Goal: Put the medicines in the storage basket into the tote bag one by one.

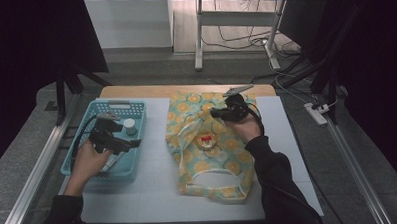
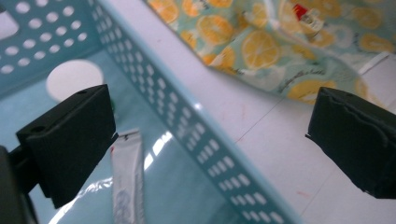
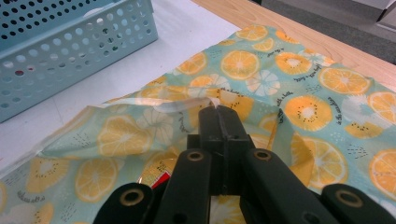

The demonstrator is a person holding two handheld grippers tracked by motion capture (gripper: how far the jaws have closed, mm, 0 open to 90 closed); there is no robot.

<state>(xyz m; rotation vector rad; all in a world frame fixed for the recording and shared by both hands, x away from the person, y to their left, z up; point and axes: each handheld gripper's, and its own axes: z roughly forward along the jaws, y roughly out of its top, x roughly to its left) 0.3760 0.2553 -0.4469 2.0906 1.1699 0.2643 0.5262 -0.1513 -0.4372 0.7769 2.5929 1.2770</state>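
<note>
A lab: aluminium rig frame [image 1: 33,163] (floor cables [image 1: 244,40]) around table

The bench [image 1: 154,188] was evenly lit from above while its surroundings stayed dark; glare streaked the basket [image 2: 187,186] floor, and close objects looked soft.

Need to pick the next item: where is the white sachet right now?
The white sachet lies flat on the floor of the blue basket at the table's left, just beside the left gripper, whose open jaws straddle the basket's wall.
</note>
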